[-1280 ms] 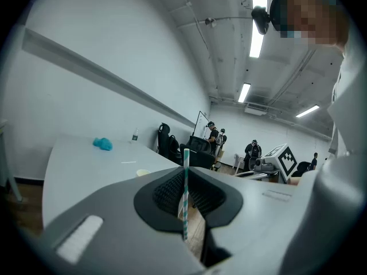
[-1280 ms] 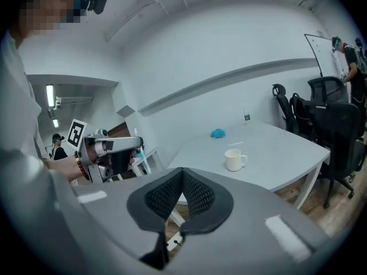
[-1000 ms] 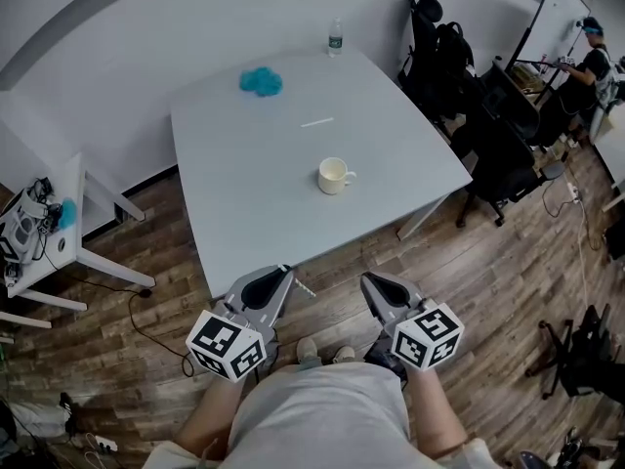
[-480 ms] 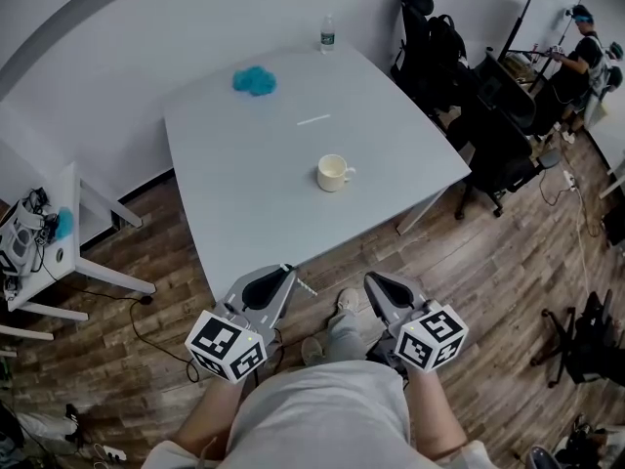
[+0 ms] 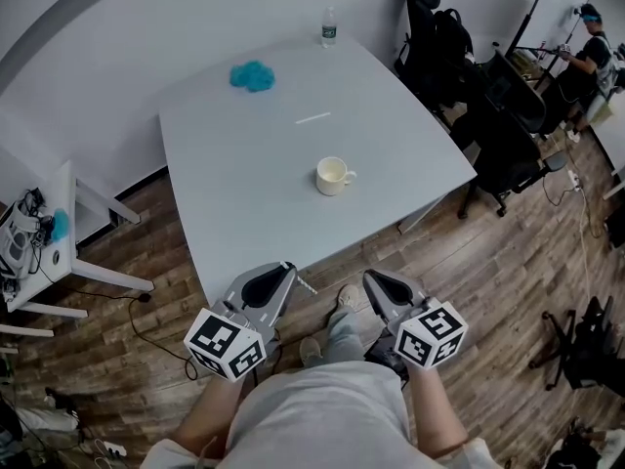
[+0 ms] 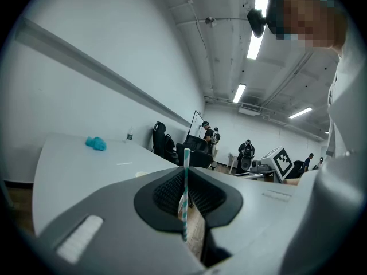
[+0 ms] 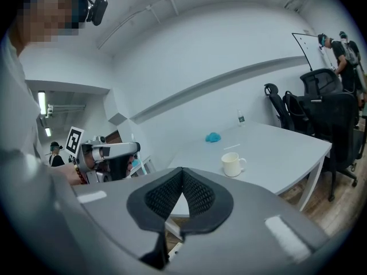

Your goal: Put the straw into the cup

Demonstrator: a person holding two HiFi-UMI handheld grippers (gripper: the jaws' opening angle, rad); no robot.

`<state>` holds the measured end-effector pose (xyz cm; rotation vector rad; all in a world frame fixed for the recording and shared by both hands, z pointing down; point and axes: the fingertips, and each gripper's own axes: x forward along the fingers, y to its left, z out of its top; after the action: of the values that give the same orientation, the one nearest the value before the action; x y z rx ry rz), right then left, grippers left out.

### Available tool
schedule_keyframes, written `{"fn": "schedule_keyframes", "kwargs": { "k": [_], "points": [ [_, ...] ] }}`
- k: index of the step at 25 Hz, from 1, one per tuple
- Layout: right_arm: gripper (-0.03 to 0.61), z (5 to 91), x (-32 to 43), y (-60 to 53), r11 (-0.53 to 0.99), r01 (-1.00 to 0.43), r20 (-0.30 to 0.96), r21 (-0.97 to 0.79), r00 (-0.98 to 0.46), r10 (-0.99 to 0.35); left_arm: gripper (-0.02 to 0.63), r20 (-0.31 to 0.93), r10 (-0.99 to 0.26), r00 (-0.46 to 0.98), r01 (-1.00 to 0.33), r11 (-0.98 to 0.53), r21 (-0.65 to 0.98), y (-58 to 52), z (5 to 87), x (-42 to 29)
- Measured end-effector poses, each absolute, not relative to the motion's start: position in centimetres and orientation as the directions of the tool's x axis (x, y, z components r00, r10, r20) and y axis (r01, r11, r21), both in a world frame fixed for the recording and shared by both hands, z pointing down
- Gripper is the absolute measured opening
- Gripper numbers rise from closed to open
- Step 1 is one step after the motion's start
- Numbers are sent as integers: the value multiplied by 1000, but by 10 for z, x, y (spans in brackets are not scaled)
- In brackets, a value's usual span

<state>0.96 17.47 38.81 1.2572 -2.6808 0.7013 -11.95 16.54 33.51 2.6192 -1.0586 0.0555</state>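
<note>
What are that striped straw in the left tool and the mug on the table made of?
The striped straw is probably paper: it looks matte, with teal and white bands like wound paper. The mug is likely glazed ceramic, with a smooth cream surface and a loop handle, though plastic can't be excluded.

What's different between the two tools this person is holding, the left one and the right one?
The left tool grips a green-and-white striped straw; the right tool holds nothing. The left tool's jaws close on the straw, while the right tool's jaws meet each other. Shared: both are grey, shut, and held low near the person's waist, short of the table.
</note>
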Motion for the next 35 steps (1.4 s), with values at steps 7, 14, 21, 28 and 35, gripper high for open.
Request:
{"fn": "schedule_keyframes", "kwargs": {
  "k": [7, 14, 21, 28, 35],
  "points": [
    [6, 386, 24, 119, 582, -732, 294, -353, -678, -674, 38, 153, -685, 712, -696, -662, 278, 116, 335, -103],
    [6, 381, 29, 60, 609, -716, 298, -342, -697, -652, 38, 149, -703, 695, -711, -643, 283, 63, 332, -95],
    [6, 377, 46, 13, 615, -707, 291, -349, -706, -646, 38, 153, -722, 675, -731, -625, 273, 19, 322, -82],
    [6, 379, 58, -24, 633, -678, 272, -373, -732, -625, 38, 161, -746, 646, -757, -601, 256, -12, 321, -69],
    [6, 376, 68, -47, 660, -647, 258, -382, -760, -596, 38, 155, -759, 632, -765, -578, 284, -34, 322, -54]
  ]
}}
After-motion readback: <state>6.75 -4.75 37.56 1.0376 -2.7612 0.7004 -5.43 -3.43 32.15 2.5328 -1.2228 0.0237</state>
